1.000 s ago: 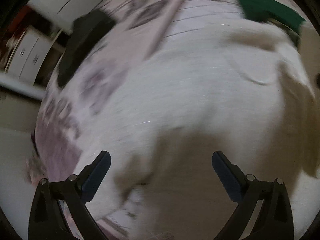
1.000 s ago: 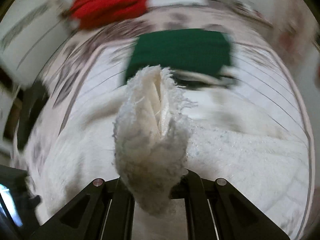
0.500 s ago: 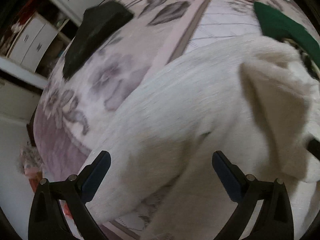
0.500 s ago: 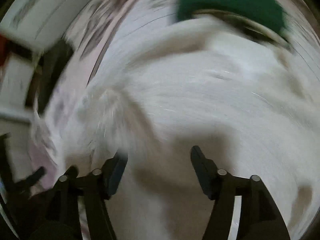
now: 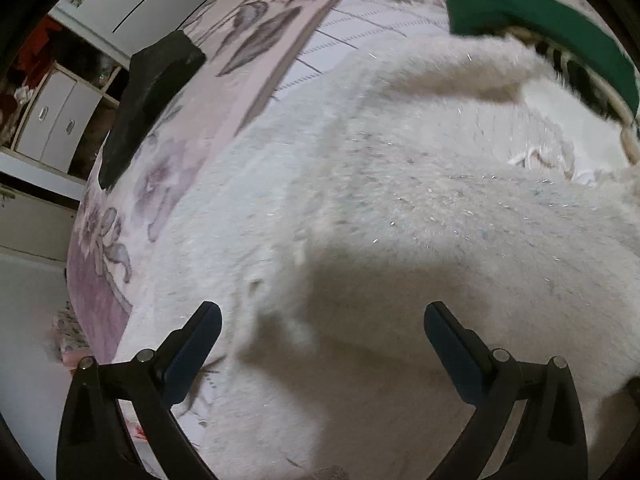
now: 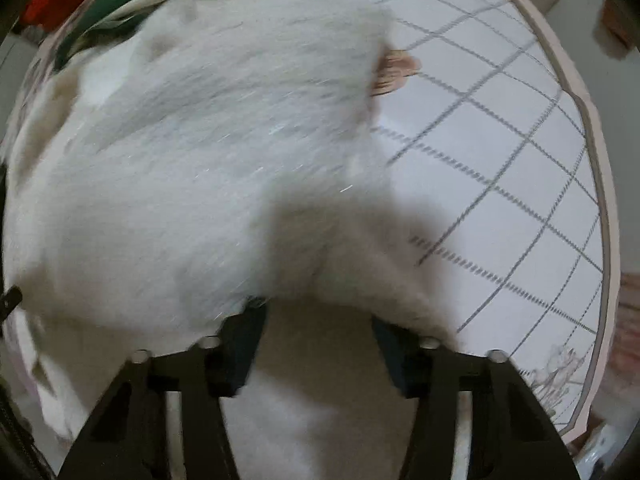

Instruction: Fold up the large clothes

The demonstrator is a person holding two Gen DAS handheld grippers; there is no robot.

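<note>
White fluffy fabric fills the left wrist view: a large sweater (image 5: 400, 208) is spread on a flowered bedspread (image 5: 168, 168), with a sleeve (image 5: 460, 72) thrown across its upper part. Beyond it, a green folded garment (image 5: 540, 24) is seen, and a black item (image 5: 152, 92) lies apart at the left. The left gripper (image 5: 322, 340) is held wide open above the fabric, nothing between its fingers.

In the right wrist view, the sweater (image 6: 200, 168) is seen lying beside bare checked bedding (image 6: 500, 152). The right gripper (image 6: 318, 344) is pointed down at the sweater's edge and its jaws are closing, with fabric between them but apparently not yet pinched.

The folding is judged barely started; the body folds remain.
</note>
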